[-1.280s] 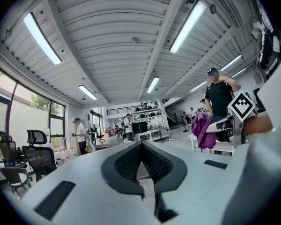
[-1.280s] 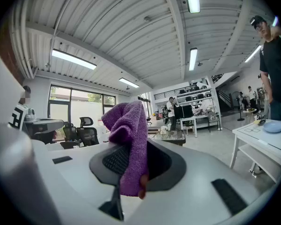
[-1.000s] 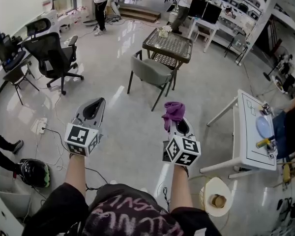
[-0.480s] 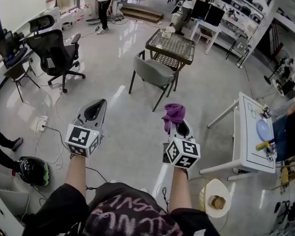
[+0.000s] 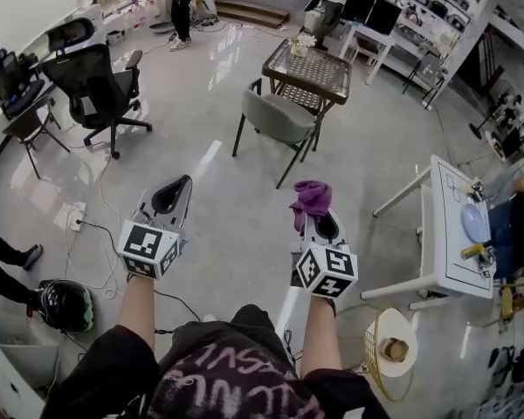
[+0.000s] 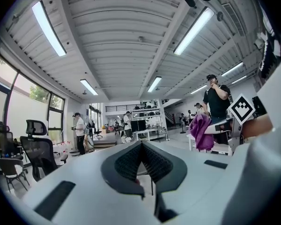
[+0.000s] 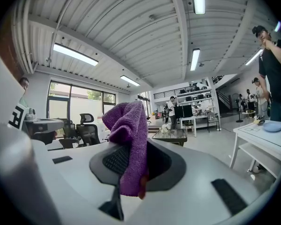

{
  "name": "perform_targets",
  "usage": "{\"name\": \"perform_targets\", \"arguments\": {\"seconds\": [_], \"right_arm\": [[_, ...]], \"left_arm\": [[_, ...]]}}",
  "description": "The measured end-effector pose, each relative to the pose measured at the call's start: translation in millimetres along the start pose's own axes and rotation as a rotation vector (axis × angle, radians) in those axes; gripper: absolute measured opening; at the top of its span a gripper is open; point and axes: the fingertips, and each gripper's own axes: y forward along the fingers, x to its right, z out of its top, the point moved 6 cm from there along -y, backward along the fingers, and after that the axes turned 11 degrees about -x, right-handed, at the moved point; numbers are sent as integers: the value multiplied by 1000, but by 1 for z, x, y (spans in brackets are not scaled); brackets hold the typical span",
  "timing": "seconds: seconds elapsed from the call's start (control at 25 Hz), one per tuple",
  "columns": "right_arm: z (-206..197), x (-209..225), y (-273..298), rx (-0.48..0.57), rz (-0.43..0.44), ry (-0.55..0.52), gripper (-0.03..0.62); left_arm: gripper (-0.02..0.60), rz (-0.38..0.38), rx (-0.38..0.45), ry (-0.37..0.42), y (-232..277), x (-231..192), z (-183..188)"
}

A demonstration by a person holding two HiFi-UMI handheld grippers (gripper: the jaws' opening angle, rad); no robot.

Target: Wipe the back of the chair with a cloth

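The wide, glossy floor [image 5: 218,190] of an open workshop filled the head view, with a white table [image 5: 450,234] off to the right and a black office chair [image 5: 92,90] off to the left. Ahead stood a dark table with a lattice top [image 5: 307,70], and against its near side the grey chair [image 5: 275,120], the thing to be wiped, well apart from both grippers. It lay ahead and a little left of the right gripper [image 5: 323,230], and ahead and to the right of the left gripper [image 5: 170,197]. Both grippers pointed their long axes forward across the floor, roughly towards it. The right one looked the nearer and the more in line, so the coming move seemed to call for carrying that arm forward to the chair's back; which face of the back was turned this way could not be told from here. The right gripper was clenched on the purple cloth [image 5: 311,199], which bunched above its tips. The right gripper view showed what the head view did not: the cloth pinched between the ribbed pads with one fold hanging down in front, screening the space ahead where the chair should be. The left gripper view showed its jaws pressed together on nothing, and caught the cloth from the side.
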Motion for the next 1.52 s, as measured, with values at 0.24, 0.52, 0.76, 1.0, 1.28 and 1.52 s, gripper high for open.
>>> {"name": "perform_targets", "arguments": {"seconds": [0.24, 0.52, 0.76, 1.0, 1.28, 1.52], "right_arm": [[-1, -3, 28, -10, -4, -18, 92], [8, 10, 79, -15, 7, 3, 92], [13, 41, 130, -31, 6, 19, 92], [19, 74, 196, -54, 7, 33, 92], [40, 116, 265, -88, 36, 23, 92], [50, 135, 315, -99, 72, 4, 92]], "left_arm": [[9, -9, -23, 18, 25, -15, -10], [9, -18, -55, 32, 75, -34, -13], [9, -11, -80, 40, 136, -45, -12], [9, -4, -125, 61, 202, -60, -14], [9, -1, -159, 75, 285, -62, 3], [9, 20, -163, 72, 334, -67, 13]]}}
